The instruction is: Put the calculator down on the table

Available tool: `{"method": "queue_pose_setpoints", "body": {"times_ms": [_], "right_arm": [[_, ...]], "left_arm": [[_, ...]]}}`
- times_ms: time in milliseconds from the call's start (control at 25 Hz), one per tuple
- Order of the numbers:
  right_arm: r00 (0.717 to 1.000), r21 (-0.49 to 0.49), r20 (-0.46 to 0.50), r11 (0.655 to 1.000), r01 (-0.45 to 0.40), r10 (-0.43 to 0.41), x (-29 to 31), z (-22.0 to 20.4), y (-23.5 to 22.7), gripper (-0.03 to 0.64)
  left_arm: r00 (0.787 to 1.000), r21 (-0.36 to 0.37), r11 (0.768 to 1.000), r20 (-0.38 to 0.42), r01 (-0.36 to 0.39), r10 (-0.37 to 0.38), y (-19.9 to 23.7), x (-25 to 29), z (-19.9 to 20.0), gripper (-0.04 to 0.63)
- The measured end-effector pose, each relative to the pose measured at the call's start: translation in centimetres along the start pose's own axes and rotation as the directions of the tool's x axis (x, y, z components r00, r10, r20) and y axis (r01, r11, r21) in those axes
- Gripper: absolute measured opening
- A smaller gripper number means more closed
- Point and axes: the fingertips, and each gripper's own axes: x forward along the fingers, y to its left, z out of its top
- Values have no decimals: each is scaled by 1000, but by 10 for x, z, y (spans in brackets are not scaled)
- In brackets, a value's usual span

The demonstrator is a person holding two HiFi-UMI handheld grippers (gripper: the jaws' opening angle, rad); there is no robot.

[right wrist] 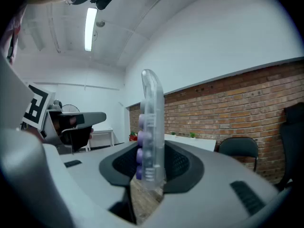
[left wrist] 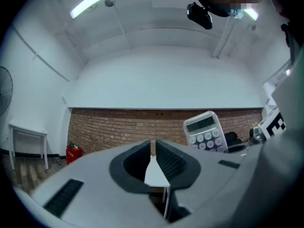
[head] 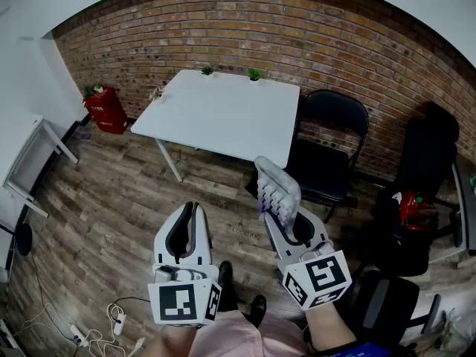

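A clear calculator (head: 277, 187) with purple-white keys stands upright in my right gripper (head: 287, 216), which is shut on its lower end. In the right gripper view the calculator (right wrist: 149, 127) shows edge-on between the dark pads (right wrist: 179, 163). The left gripper view catches its keypad and display (left wrist: 205, 132) at the right. My left gripper (head: 195, 208) hangs beside it over the wooden floor, its jaws together with nothing in them. The white table (head: 230, 114) stands ahead of both grippers, some way off and with nothing on its top but small plants.
Two small plants (head: 254, 74) sit on the table's far edge by the brick wall. A black folding chair (head: 331, 143) stands right of the table, and a dark office chair with a red bag (head: 413, 199) further right. A red box (head: 105, 108) and another white table (head: 33, 166) are at left. Cables (head: 104, 326) lie on the floor.
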Motion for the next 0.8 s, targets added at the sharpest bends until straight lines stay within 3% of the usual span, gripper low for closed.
{"method": "queue_pose_setpoints", "body": {"times_ms": [400,800], "right_arm": [[1000,50,-22,999,-3,4,65,-9,-15,133],[1000,56,-10,998,14,-14,190,11,-41,133]], "left_arm": [[999,9,1000,-38,20,-20,32,62,-25,41],[997,17,998,-41,61,-60,95,171,-38,41]]}}
